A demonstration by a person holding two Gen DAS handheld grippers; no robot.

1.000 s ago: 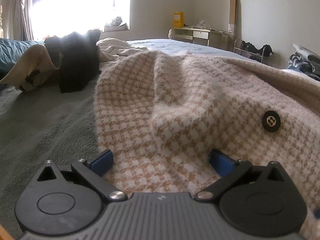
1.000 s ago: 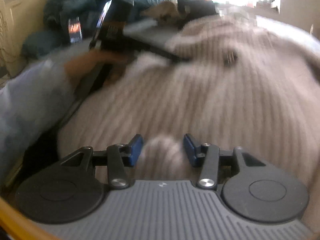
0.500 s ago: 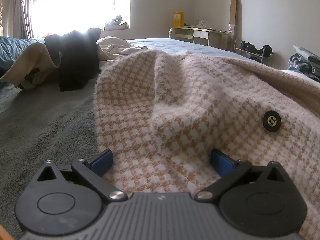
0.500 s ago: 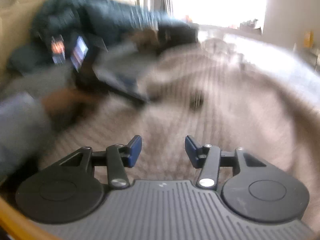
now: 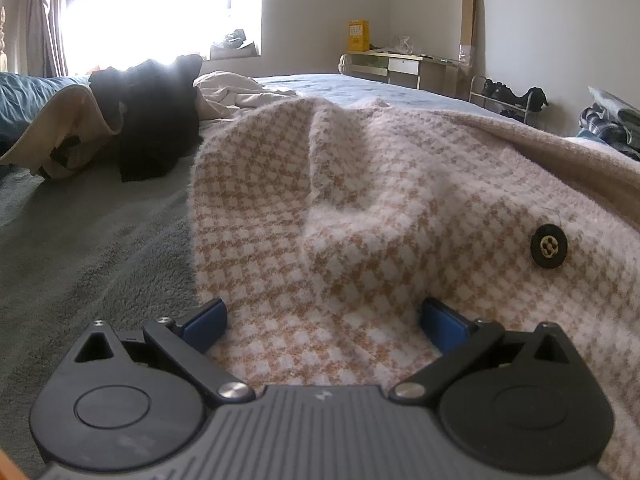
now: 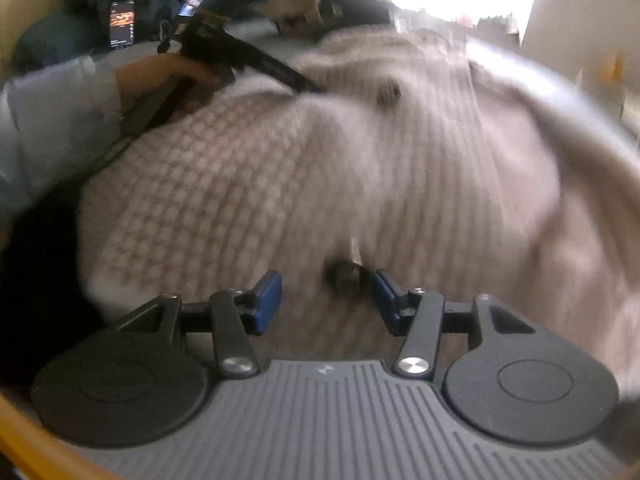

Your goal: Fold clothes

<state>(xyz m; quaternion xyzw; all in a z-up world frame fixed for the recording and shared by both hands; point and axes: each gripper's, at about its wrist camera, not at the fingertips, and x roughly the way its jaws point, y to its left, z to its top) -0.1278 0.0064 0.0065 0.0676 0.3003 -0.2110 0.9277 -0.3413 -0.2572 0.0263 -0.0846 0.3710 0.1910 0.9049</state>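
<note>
Left wrist view: the left tool [image 5: 324,318] is spread wide, grasping nothing, low over the checked garment's [image 5: 380,200] near edge on the bed [image 5: 80,240]. Right wrist view, blurred: the right tool [image 6: 326,290] is released above the garment [image 6: 320,168], a dark button [image 6: 342,272] by its right fingertip.

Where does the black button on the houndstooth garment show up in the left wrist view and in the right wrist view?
Left wrist: the black button sits right of centre on the houndstooth garment, beyond the open left gripper.
Right wrist: blurred; a dark round spot, upper centre, is probably that button. A second dark spot lies by the open right gripper.
Shared landmark: the black clothing, at top centre in the right wrist view.
</note>
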